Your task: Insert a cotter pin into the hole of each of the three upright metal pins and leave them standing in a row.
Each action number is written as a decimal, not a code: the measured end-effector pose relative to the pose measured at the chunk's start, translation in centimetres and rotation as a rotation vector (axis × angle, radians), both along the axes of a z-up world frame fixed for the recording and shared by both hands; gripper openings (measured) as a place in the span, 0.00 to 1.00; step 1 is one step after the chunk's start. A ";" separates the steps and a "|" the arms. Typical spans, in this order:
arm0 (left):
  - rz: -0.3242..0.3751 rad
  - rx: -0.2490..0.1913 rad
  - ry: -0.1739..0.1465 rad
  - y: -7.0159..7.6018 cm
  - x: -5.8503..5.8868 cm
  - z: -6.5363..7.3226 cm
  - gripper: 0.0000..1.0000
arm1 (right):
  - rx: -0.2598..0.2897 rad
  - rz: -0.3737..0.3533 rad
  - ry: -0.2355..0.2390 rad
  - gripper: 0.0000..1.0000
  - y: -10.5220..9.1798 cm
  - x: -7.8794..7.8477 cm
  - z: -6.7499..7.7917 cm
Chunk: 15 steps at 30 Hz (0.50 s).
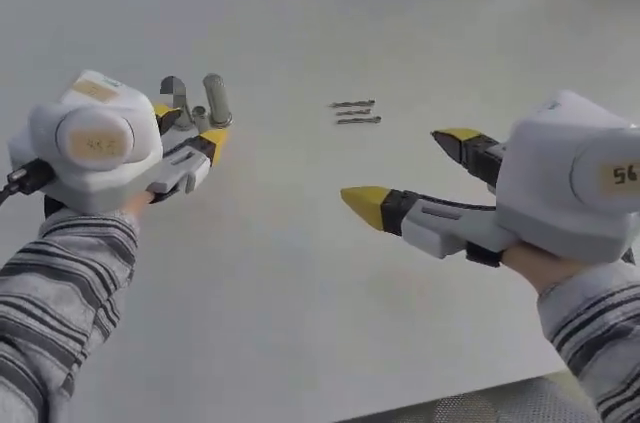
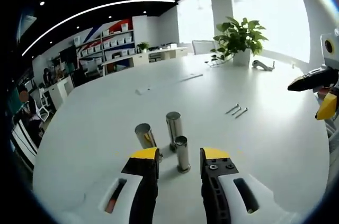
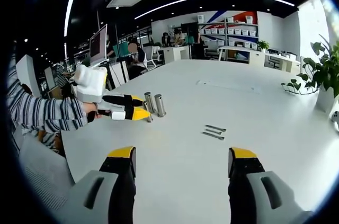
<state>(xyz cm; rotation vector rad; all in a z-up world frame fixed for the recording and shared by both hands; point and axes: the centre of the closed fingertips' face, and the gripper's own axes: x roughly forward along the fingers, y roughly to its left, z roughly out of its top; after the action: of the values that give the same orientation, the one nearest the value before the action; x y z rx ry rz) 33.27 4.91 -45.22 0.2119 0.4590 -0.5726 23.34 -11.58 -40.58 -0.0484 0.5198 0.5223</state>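
In the head view, the round pale-orange sticker (image 1: 622,175) on the housing of the right claw (image 1: 398,166) reads "56". The picture's edge cuts it, so there may be more characters after it. The matching orange disc label (image 1: 97,143) on the housing of the left claw (image 1: 190,125) carries dark marks too blurred to read. A small top label (image 1: 95,90) on the same housing is also illegible.
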 end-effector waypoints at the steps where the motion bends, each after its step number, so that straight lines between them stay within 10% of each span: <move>1: -0.003 0.002 0.004 0.0 0.1 -0.2 0.24 | 0.003 -0.003 0.000 0.68 0.1 0.1 0.0; 15: -0.053 -0.007 0.021 -0.8 0.5 -1.2 0.06 | -0.004 -0.009 0.023 0.67 0.1 0.2 -0.9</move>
<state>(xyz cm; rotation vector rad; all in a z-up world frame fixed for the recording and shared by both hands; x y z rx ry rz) 33.73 4.15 -46.44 0.2116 0.4725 -0.6288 23.52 -11.47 -41.46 -0.0442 0.5439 0.5136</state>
